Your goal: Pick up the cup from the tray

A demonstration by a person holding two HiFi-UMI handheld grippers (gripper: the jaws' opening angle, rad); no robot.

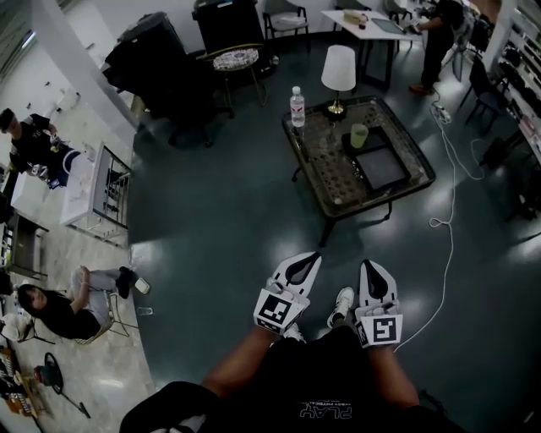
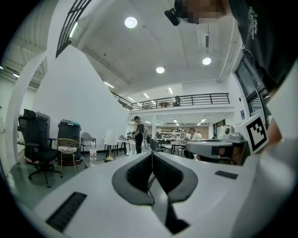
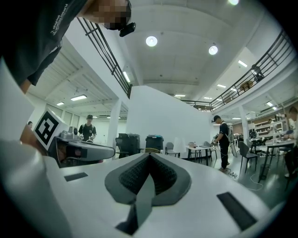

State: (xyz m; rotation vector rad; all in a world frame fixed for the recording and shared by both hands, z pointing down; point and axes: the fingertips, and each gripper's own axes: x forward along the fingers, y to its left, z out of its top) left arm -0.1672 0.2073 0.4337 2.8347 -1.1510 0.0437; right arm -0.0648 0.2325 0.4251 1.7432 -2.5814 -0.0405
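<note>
Room: big open hall, dark teal glossy floor, white walls, upper gallery w/ railing seen in both gripper views. Pale tiled strip along left side of head view, w/ a seated person there. Far end: black office chair, round wire-frame side table, white desk w/ a person standing at it. White cable trails over the floor right of the table.

Surface: low coffee table, dark frame, patterned glass top, standing at mid-room. On it a lamp w/ white shade, a water bottle at the far left corner, and a dark rectangular tray on the right half.

Cup: small, pale green, upright, no lid seen. It stands at the tray's far end, near the lamp base; on the tray or just off its edge, can't tell at this res.

Left gripper: jaws pressed together, nothing between them, held level by the person's knees. Right gripper: same, jaws closed tip to tip, empty. Both are well apart from table and cup, pointing roughly toward them.
</note>
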